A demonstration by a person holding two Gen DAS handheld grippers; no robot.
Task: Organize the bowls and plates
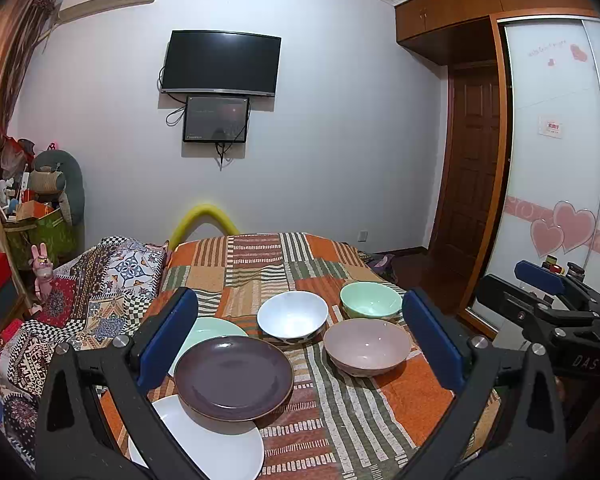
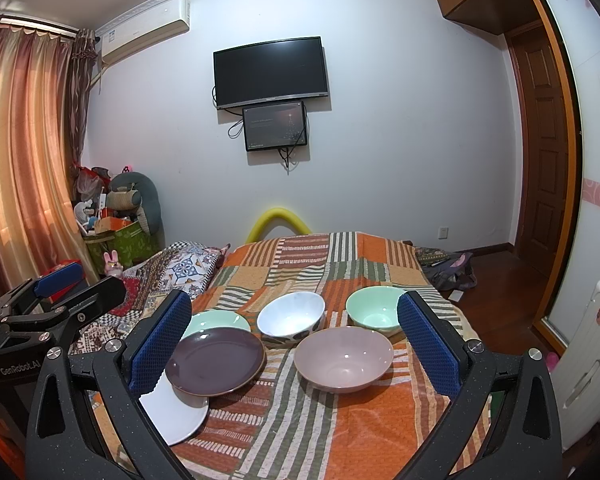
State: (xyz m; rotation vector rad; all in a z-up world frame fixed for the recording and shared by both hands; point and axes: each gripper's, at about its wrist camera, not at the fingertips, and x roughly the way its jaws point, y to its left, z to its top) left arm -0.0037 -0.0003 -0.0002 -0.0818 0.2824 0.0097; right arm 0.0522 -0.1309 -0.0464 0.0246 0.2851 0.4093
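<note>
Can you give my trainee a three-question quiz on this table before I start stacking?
1. True or false: the purple plate overlaps the white plate.
2. How many bowls sit on the cloth? A) two B) three C) four
3. Fill in: both the left gripper and the right gripper are ____ and hold nothing.

Key: 1 true. 2 B: the white bowl, the green bowl and the pink bowl. 3 open.
</note>
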